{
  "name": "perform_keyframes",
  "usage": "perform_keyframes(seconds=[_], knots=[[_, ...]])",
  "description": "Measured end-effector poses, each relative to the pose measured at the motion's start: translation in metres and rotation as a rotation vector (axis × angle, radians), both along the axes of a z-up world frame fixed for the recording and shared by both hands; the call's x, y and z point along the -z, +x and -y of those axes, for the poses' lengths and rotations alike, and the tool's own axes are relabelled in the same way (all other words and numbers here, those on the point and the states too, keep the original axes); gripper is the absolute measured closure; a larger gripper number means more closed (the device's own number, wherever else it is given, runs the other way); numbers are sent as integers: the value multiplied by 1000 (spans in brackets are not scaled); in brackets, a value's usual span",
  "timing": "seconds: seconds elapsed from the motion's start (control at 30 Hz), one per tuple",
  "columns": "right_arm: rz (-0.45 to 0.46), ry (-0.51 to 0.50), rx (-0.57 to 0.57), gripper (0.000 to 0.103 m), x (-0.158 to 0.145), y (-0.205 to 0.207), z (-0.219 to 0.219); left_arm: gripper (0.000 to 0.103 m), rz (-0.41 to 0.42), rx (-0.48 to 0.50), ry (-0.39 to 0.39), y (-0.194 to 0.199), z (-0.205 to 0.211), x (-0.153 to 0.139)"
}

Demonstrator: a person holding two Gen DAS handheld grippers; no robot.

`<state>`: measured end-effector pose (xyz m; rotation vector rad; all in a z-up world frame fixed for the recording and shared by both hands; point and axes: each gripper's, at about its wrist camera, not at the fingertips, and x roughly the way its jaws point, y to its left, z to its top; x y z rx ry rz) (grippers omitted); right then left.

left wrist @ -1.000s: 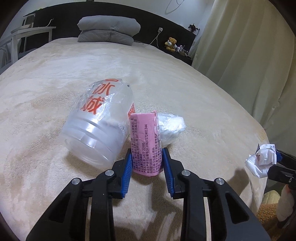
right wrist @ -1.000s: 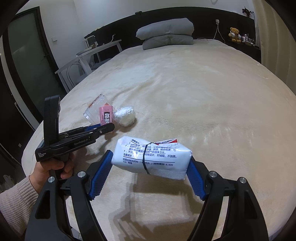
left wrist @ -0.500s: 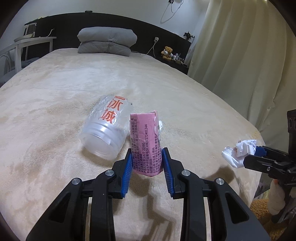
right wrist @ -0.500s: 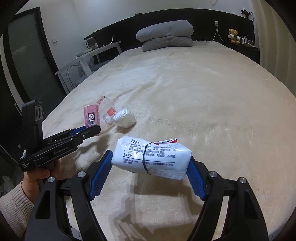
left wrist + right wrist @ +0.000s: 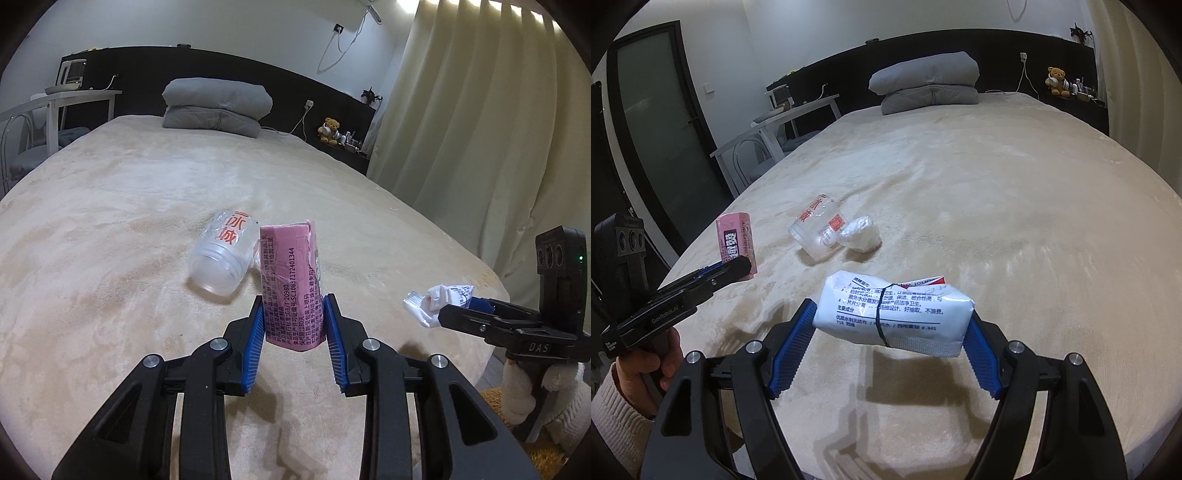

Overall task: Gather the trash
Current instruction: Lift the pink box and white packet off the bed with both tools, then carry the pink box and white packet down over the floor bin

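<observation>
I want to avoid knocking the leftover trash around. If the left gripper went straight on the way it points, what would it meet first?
Probably the clear plastic cup lying on the bed, just left of the pink carton that the left gripper holds; depth is uncertain.

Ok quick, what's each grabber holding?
Left gripper: closed on the pink printed carton.
Right gripper: closed on the white crinkly plastic wipes packet.

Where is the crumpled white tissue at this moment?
In the right wrist view, the crumpled white tissue lies on the bed, touching the right side of the clear plastic cup.
</observation>
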<state>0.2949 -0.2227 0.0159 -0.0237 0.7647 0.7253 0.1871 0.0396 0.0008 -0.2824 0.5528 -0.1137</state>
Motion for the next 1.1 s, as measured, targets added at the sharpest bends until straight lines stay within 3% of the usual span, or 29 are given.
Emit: perform_keyframes(seconds=[0.6,1.1], knots=[[27,-2,-26,28,12,-87,21,72,67,-2,-5,-86,31,-8],[7,18,-39,28,19,-138,43,72,64,13,0,-140,62,-3]])
